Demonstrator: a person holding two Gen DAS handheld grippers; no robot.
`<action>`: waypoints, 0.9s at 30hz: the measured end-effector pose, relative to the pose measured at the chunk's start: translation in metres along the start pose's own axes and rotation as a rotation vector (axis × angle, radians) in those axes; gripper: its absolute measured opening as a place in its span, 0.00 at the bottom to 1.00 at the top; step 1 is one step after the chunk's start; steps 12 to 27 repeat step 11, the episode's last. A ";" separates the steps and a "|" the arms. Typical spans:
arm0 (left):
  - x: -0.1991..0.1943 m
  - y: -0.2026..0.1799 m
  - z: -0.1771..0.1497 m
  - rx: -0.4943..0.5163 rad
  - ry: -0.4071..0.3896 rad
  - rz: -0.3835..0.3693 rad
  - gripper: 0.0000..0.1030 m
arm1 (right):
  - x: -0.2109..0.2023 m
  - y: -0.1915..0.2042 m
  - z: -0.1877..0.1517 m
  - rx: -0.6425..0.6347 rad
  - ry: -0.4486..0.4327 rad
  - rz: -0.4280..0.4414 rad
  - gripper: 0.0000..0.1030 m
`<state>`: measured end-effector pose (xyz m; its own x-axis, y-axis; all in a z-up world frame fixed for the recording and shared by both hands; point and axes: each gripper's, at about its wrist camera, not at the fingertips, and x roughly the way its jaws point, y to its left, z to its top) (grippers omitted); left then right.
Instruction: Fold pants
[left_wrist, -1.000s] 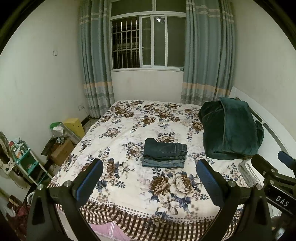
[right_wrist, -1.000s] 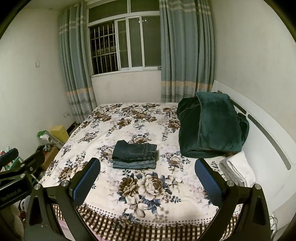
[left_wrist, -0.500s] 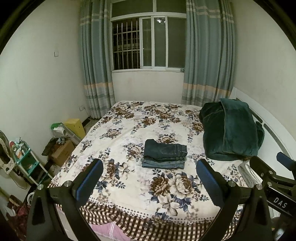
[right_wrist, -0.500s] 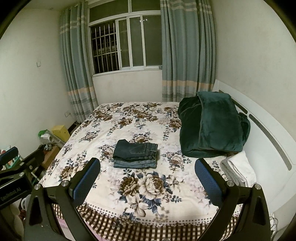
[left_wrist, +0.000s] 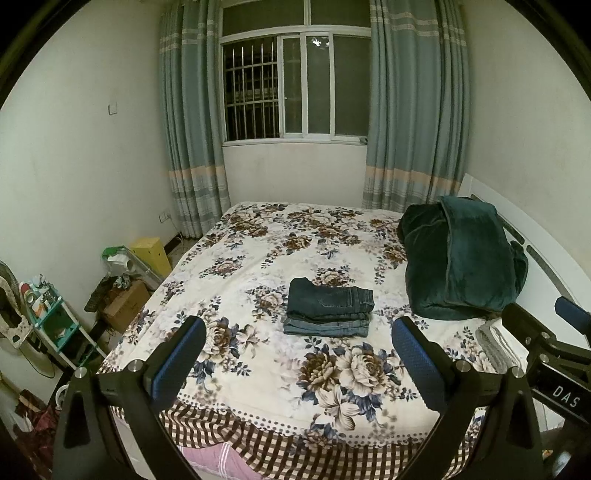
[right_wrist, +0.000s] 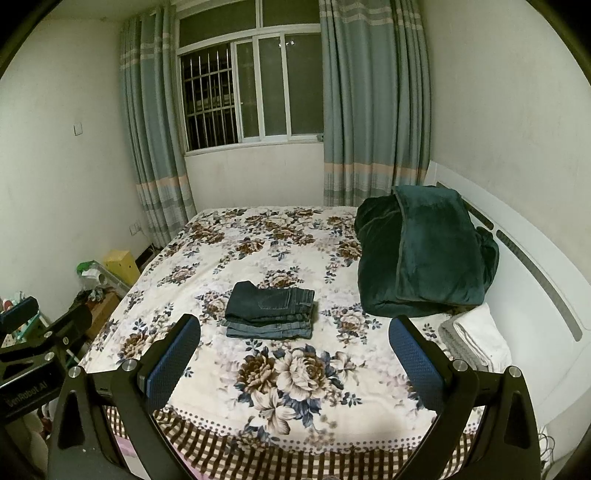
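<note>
Dim greenish light, fisheye-warped edges

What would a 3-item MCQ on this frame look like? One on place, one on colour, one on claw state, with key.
1. Where do the folded jeans lie?
A. on the floor by the cardboard box
B. mid-bed on the floral bedspread
C. on top of the green blanket

2. What colour is the bundled blanket by the headboard?
A. dark green
B. red
C. white

3. What state are the left claw and the right claw in?
A. both shut on the jeans
B. left shut on the blanket, right open
C. both open, holding nothing

Key:
1 B: the stack sits on the flowered cover, apart from the blanket.
2 A: the plush pile is deep green in both views.
3 C: each pair of blue pads stands wide apart with only bed visible between them.
</note>
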<state>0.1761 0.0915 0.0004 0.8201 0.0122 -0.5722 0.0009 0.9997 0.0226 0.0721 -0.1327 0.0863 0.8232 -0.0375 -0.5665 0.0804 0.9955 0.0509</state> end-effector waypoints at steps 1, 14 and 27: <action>0.000 0.000 0.000 0.001 -0.001 0.002 1.00 | 0.001 0.001 0.000 -0.001 -0.001 -0.002 1.00; -0.001 -0.001 0.003 -0.003 -0.014 0.000 1.00 | 0.001 0.001 -0.001 -0.003 -0.002 -0.004 1.00; -0.001 -0.001 0.003 -0.003 -0.014 0.000 1.00 | 0.001 0.001 -0.001 -0.003 -0.002 -0.004 1.00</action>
